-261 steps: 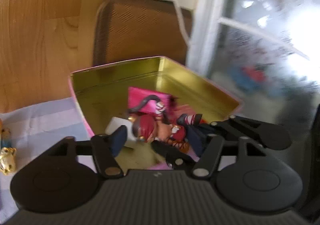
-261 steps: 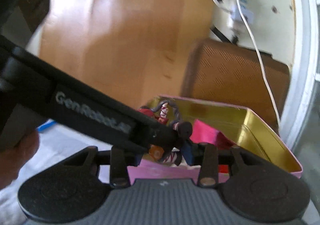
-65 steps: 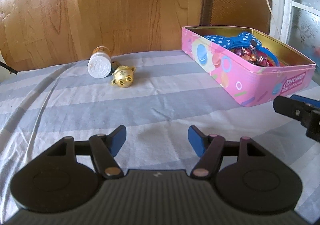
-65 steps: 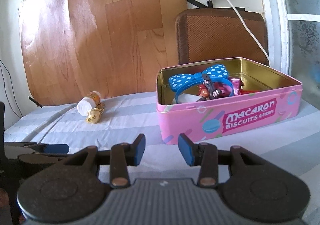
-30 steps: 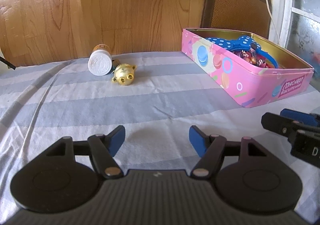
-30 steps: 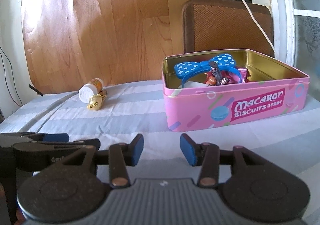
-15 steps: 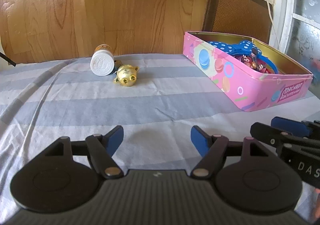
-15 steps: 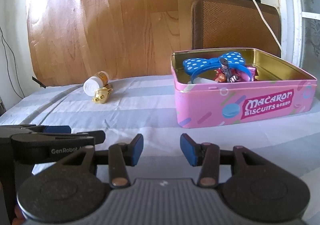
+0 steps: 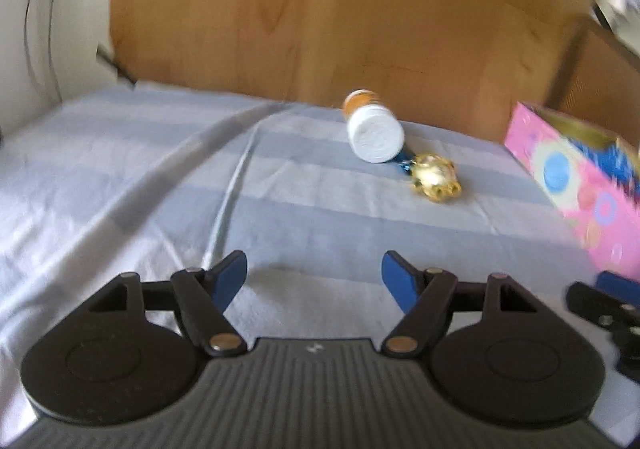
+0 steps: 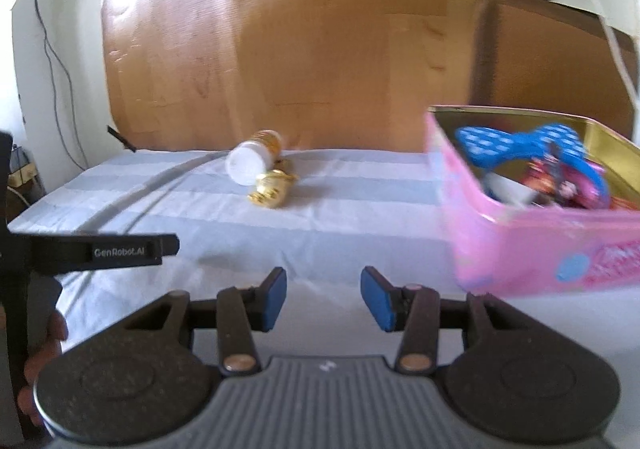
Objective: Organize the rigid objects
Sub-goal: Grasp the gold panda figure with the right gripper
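A white-capped orange bottle lies on its side on the striped cloth, with a gold figurine just right of it. Both also show in the right wrist view, the bottle and the figurine. The pink biscuit tin stands at the right and holds a blue polka-dot bow headband and small toys. My left gripper is open and empty, low over the cloth, well short of the bottle. My right gripper is open and empty, left of the tin.
The striped cloth covers the table. A wood-grain panel stands behind it. A brown chair back rises behind the tin, and a white cable hangs over it. The left gripper's finger shows at the left.
Both views have swung left. The bottle and figurine now sit nearer the centre and the tin has slid to the right edge. Both grippers stay open and empty.
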Tool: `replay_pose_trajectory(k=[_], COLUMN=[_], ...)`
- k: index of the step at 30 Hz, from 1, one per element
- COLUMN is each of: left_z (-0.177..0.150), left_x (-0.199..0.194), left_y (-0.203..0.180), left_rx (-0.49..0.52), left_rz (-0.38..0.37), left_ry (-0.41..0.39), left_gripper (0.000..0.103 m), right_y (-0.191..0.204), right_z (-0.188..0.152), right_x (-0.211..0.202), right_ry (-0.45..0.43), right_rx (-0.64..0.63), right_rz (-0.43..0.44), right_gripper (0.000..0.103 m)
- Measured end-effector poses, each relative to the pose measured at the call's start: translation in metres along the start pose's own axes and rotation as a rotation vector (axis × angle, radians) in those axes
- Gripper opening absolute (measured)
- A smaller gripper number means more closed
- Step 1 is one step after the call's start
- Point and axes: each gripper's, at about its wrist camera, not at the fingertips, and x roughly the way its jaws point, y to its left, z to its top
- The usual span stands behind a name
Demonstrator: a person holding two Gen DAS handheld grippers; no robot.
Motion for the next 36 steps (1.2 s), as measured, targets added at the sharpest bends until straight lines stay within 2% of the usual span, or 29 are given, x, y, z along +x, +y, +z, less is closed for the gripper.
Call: replay_pose_trajectory(k=[7, 13, 15, 16, 18, 22, 27, 31, 34, 36], left_z=[-0.001, 0.000, 0.000, 0.000, -0.001, 0.000, -0.002, -0.006, -0.008, -0.012], left_x=[-0.005, -0.006, -0.007, -0.005, -0.005, -0.005, -0.006, -0.009, -0.014, -0.025], left_y=[-0.008, -0.009, -0.009, -0.009, -0.009, -0.009, -0.017, -0.032, -0.055, -0.088], left_rx=[0.019, 0.026, 0.026, 0.027, 0.033, 0.039, 0.099, 0.164, 0.125, 0.195], left_rz=[0.038, 0.047, 0.048, 0.049, 0.044, 0.020, -0.072, -0.190, -0.419, -0.525], left_ry=[-0.058, -0.085, -0.087, -0.089, -0.092, -0.093, -0.078, -0.038, 0.069, 0.098], left_gripper=[0.076, 0.076, 0.076, 0.076, 0.076, 0.076, 0.080, 0.080, 0.079, 0.078], right_y=[0.018, 0.030, 0.034, 0.034, 0.033, 0.028, 0.002, -0.033, -0.061, -0.074], right_z=[0.041, 0.065, 0.068, 0.068, 0.067, 0.054, 0.018, -0.016, -0.038, -0.046], right_x=[0.055, 0.120, 0.139, 0.146, 0.150, 0.127, 0.063, 0.000, -0.039, -0.055], right_ry=[-0.018, 0.075, 0.107, 0.119, 0.128, 0.122, 0.106, 0.083, 0.058, 0.051], right_rx=[-0.036, -0.022, -0.014, -0.007, 0.015, -0.010, -0.047, -0.020, 0.019, 0.022], right_rz=[0.056, 0.082, 0.076, 0.080, 0.090, 0.092, 0.107, 0.064, 0.025, -0.023], right_gripper=[0.046, 0.049, 0.047, 0.038, 0.035, 0.035, 0.035, 0.035, 0.035, 0.035])
